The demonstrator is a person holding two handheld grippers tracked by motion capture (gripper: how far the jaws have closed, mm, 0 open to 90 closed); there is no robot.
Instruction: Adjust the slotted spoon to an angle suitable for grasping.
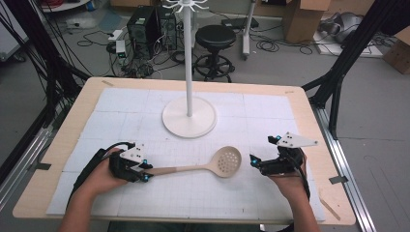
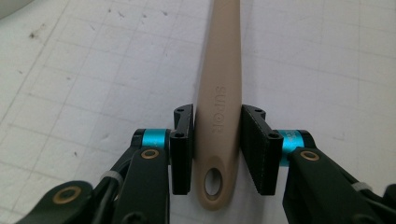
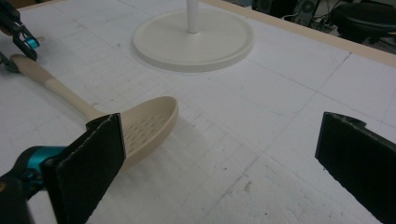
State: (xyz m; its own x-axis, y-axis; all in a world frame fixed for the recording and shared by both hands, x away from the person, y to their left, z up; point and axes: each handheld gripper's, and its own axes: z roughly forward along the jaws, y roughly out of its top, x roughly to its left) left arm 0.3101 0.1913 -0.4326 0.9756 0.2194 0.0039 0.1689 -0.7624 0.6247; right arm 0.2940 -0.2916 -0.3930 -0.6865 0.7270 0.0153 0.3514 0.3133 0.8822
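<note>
Beige plastic, the slotted spoon (image 1: 212, 164) lies flat on the white gridded mat (image 1: 270, 121), in front of the white stand's round base (image 1: 189, 117). Its handle end is clamped between the 2 pads of the left gripper (image 2: 216, 144). The right gripper (image 3: 224, 163) is held wide, nothing between its jaws, just beside the spoon's bowl.
</note>
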